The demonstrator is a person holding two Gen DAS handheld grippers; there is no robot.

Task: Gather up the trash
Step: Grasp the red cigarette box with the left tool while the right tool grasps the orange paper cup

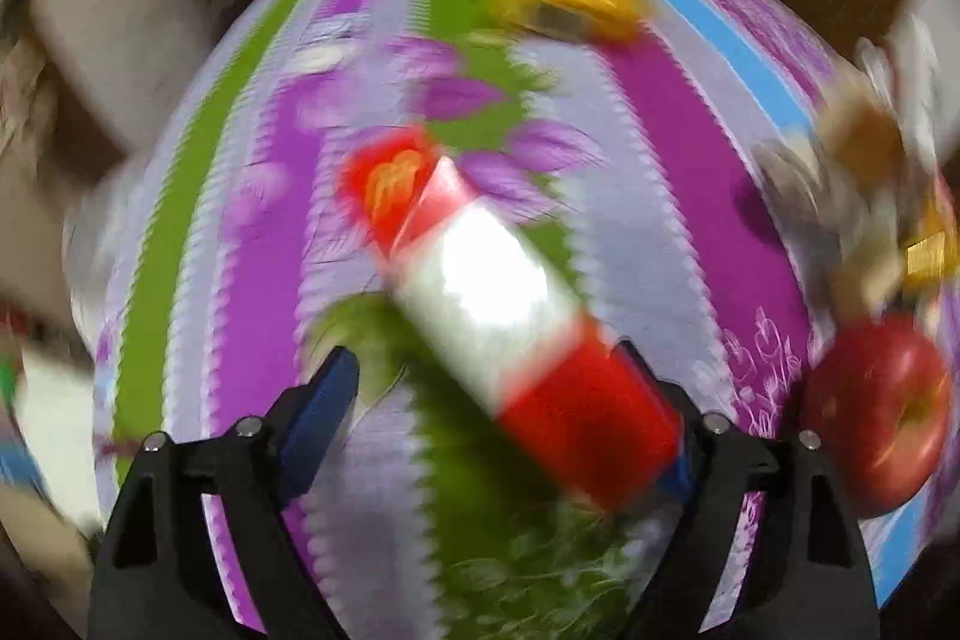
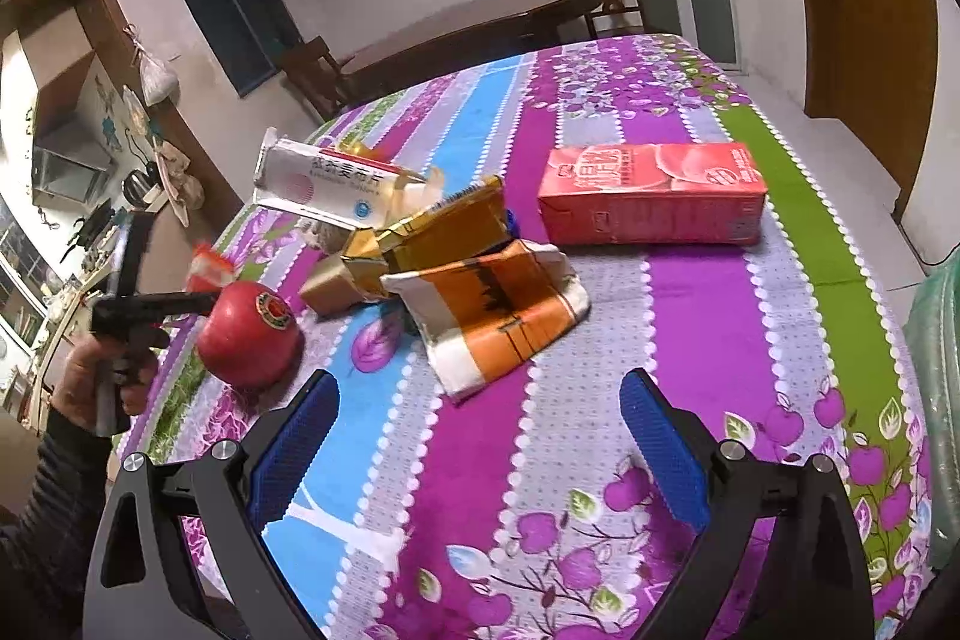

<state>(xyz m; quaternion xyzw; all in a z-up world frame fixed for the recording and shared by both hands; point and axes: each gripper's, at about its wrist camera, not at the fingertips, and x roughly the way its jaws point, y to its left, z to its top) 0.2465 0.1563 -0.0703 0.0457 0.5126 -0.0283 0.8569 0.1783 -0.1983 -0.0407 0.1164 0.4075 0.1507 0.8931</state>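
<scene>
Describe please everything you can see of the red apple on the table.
The red apple looks glossy and whole, with a small round sticker on its upper side. In the left wrist view its stem hollow faces sideways, so it lies tilted. It rests on the flowered tablecloth, beside the pile of crumpled wrappers but apart from it. No gripper touches it.

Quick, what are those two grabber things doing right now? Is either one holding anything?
Left gripper: fingers open wide; a blurred red-and-white packet lies between them, not clamped.
Right gripper: fingers open, holding nothing, above the tablecloth.
</scene>
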